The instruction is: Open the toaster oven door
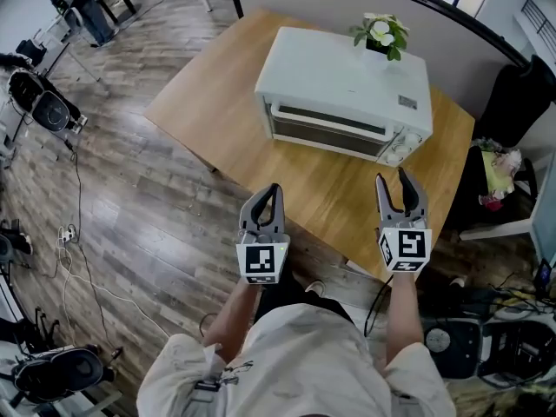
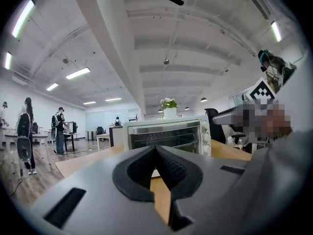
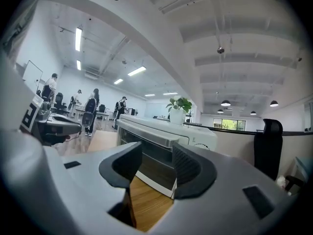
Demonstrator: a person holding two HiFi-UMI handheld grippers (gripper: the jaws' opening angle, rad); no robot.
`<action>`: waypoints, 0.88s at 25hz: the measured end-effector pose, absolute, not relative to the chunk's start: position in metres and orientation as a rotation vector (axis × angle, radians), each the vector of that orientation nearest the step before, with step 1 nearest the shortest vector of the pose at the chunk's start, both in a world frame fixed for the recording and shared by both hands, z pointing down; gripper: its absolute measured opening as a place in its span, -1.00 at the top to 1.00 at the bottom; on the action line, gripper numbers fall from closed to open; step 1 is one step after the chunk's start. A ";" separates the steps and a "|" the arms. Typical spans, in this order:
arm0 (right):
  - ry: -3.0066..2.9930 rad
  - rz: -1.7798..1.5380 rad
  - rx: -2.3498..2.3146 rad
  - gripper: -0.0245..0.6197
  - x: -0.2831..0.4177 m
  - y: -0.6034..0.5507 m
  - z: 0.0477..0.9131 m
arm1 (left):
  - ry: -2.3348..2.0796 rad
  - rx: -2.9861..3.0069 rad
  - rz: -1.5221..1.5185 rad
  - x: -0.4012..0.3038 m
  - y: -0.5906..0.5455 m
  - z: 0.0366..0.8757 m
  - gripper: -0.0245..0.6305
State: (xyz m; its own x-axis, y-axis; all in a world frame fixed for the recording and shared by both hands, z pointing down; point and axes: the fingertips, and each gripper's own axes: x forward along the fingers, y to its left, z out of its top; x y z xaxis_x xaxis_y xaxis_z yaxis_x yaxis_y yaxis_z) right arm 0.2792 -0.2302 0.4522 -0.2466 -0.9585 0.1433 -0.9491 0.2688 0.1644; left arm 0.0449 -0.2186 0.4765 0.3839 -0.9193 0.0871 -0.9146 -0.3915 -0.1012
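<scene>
One white toaster oven [image 1: 343, 81] stands on the wooden table [image 1: 217, 85], its glass door [image 1: 328, 133] closed; whether anything lies inside is hard to tell through the dark glass. One small white pot with a green plant [image 1: 382, 33] sits on its top, near the back edge. What look like three knobs [image 1: 398, 150] line the front's right side. Two grippers hover over the table's near edge, apart from the oven. The left gripper [image 1: 274, 189] has its jaws together on nothing. The right gripper [image 1: 393, 179] has its jaws spread and empty.
</scene>
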 end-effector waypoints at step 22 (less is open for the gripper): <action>-1.849 -0.565 1.160 0.33 0.227 -0.295 0.463 | 1.741 -2.631 -0.307 0.029 -0.195 0.527 0.88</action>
